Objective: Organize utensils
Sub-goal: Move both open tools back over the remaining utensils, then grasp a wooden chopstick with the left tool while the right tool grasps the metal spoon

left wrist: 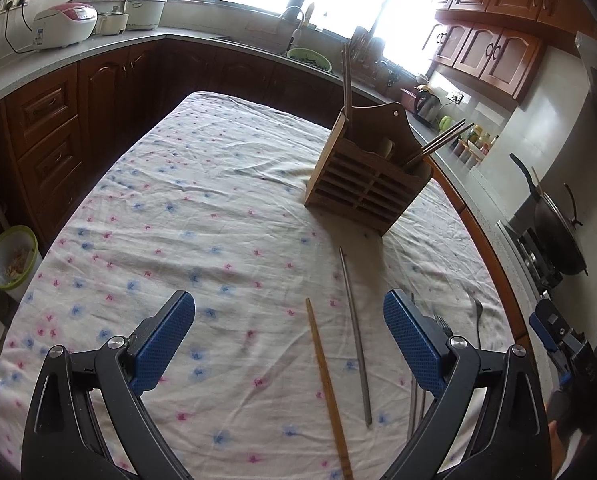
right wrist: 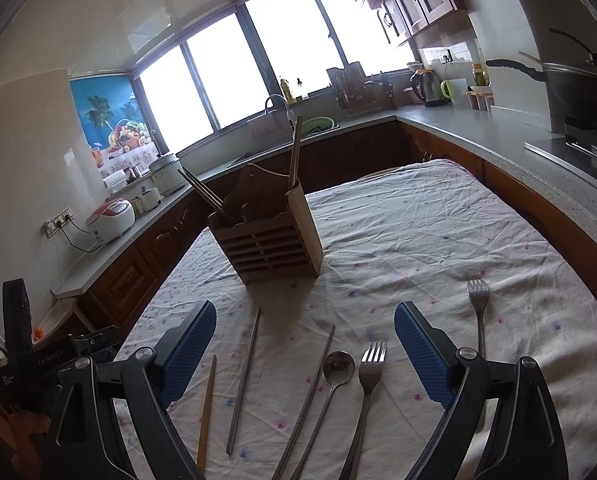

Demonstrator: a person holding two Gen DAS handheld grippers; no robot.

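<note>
So the utensils are all lying loose on the cloth-covered bench (right wrist: 438, 216), fanned out just in front of the wooden caddy (right wrist: 272, 236): a bamboo chopstick (right wrist: 206, 408), two metal chopsticks (right wrist: 243, 380) (right wrist: 310, 396), a spoon (right wrist: 336, 372), a fork (right wrist: 368, 384) and a second fork (right wrist: 478, 304) off to the right. The caddy already has a few chopsticks sticking up out of it.

Both the left gripper (left wrist: 288, 336) and right gripper (right wrist: 304, 344) hover with fingers spread wide, holding nothing.

Biggest risk I'd guess: those thin flat sticks on wrinkly cloth. The fingers could pinch fabric along with the stick, or a metal one just skids and rolls. The caddy looks light too, so a clumsy drop-in could tip it.

Room-wise it's decent, open cloth to the left, but the counter edge sits close on the right side.
</note>
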